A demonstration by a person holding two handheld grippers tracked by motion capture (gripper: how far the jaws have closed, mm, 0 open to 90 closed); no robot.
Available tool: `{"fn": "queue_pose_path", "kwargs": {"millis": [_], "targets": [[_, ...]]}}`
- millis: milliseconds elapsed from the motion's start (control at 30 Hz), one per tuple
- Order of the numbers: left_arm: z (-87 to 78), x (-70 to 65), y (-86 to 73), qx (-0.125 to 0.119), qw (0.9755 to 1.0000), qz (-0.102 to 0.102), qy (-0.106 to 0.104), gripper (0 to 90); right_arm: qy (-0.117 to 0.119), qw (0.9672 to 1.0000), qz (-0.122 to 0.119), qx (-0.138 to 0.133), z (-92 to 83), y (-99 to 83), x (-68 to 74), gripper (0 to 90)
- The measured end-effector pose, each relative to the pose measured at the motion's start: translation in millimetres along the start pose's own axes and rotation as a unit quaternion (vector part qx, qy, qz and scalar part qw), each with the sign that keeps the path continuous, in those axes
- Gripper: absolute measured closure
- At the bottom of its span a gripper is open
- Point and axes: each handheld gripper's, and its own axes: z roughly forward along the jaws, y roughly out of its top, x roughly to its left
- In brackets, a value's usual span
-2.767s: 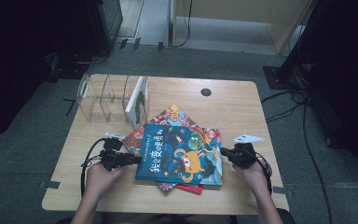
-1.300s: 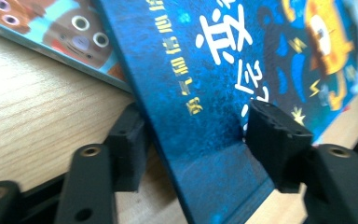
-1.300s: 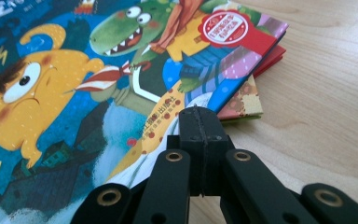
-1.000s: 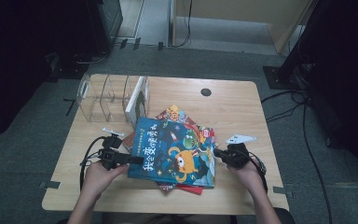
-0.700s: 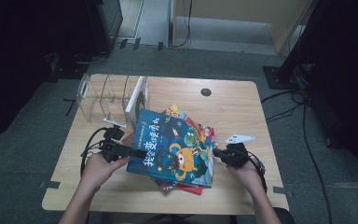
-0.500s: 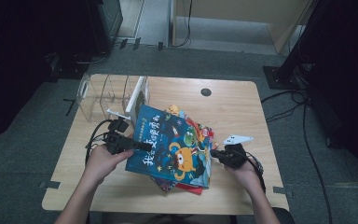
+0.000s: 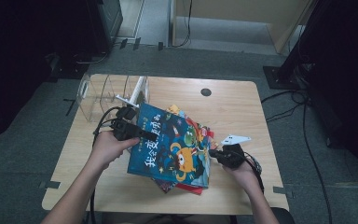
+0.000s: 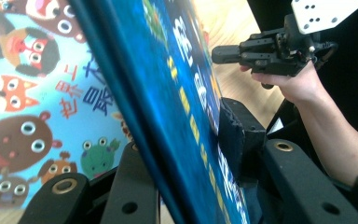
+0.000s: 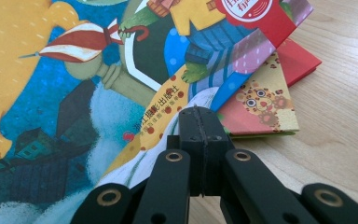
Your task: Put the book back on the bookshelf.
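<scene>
A blue picture book [image 7: 172, 144] is tilted, its left edge lifted off a stack of other books [image 7: 186, 187]. My left gripper [image 7: 144, 135] is shut on that raised edge; its jaws have just been closing with the book [image 8: 186, 107] between them, and one pad [image 8: 235, 135] presses the cover. My right gripper [image 7: 213, 154] is shut with nothing between its jaws. Its tip [image 9: 199, 114] sits against the low right edge of the blue book [image 9: 37, 93], above a leopard-print book [image 9: 261, 107].
A clear acrylic rack [image 7: 100, 93] stands at the table's back left, with a white book [image 7: 137, 91] upright in its right slot. Bare wood table [image 7: 233, 107] lies behind and right of the stack, with a round cable hole [image 7: 206, 92].
The left gripper has risen and moved toward the rack, tipping the blue book's left edge up. The right gripper has stayed at the book's right edge.
</scene>
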Motion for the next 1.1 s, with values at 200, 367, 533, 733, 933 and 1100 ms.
{"fn": "queue_pose_path", "kwargs": {"millis": [200,367,533,733,933,1100], "targets": [[-5.1,-5.4,17.4,0.022,0.9997,0.001,-0.007,72.1,0.003,0.9994,-0.033,0.004,1.7,0.1,11.0,89.4],[-11.7,-12.7,31.4,0.056,0.9983,0.0,-0.015,73.6,0.006,0.9997,-0.023,0.002,2.1,1.0,9.0,82.5],[-14.3,-20.9,45.7,0.081,0.9967,0.005,-0.007,75.4,0.016,0.9995,-0.015,-0.024,1.4,2.6,8.9,70.3],[-29.6,-41.5,69.4,0.094,0.9947,0.024,0.033,80.0,0.037,0.9987,-0.031,-0.017,8.4,2.5,19.1,64.4],[-33.9,-50.1,78.8,0.101,0.9927,0.027,0.059,80.7,0.04,0.996,-0.077,-0.021,16.7,2.6,34.6,64.5],[-30.7,-48.1,77.3,0.09,0.9935,0.022,0.066,78.7,0.042,0.9947,-0.089,-0.03,20.7,0.2,37.9,65.7]]}}
